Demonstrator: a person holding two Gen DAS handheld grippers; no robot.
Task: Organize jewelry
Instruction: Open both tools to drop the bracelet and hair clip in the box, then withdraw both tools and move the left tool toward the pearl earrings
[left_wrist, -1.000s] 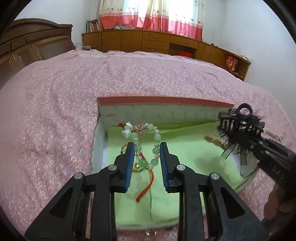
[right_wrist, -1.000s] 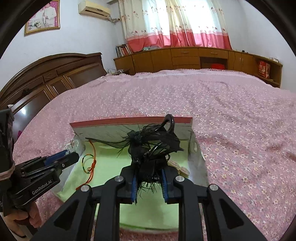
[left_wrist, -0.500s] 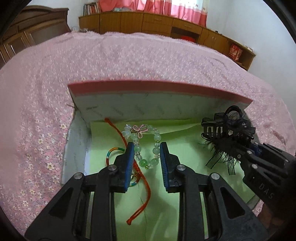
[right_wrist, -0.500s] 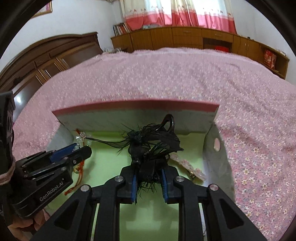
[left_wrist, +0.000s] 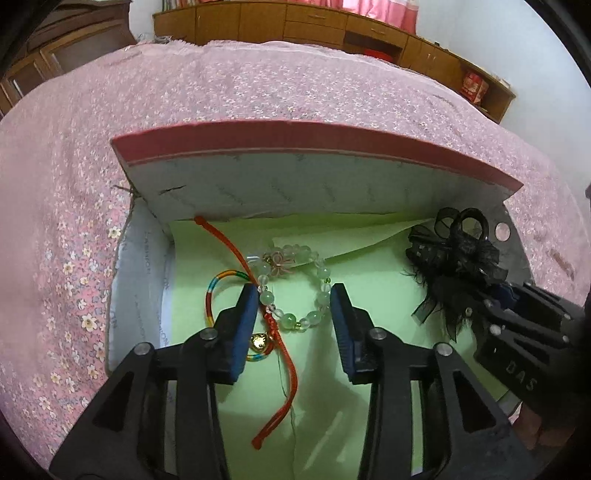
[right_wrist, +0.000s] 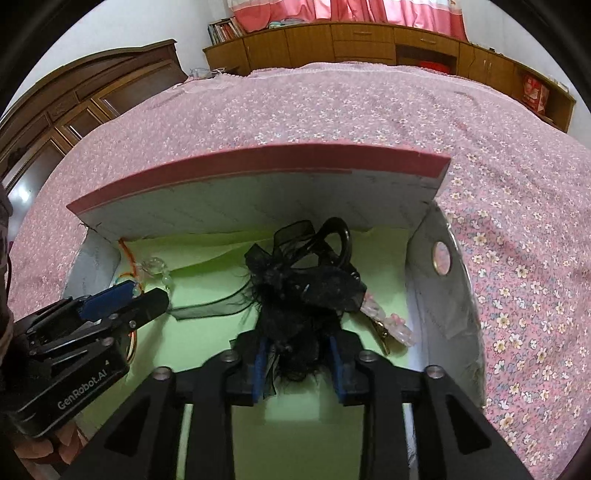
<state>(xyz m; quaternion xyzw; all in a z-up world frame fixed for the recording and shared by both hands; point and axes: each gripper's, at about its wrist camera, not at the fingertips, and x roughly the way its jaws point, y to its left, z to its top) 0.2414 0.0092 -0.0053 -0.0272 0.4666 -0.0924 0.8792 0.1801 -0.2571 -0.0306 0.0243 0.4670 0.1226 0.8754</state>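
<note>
Round glassy bead bracelet; frilly, perhaps feathered black hair claw.

Both grippers point steeply downward, side by side. The left gripper has its jaws opening, the pads apart. The right gripper has its jaws opening too. A hand grips the left gripper's body.

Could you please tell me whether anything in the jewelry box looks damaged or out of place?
Yes: the box's back wall has a small tear near its left corner. Inside, the red cord lies tangled across the green bead bracelet and the multicoloured bangle.
</note>
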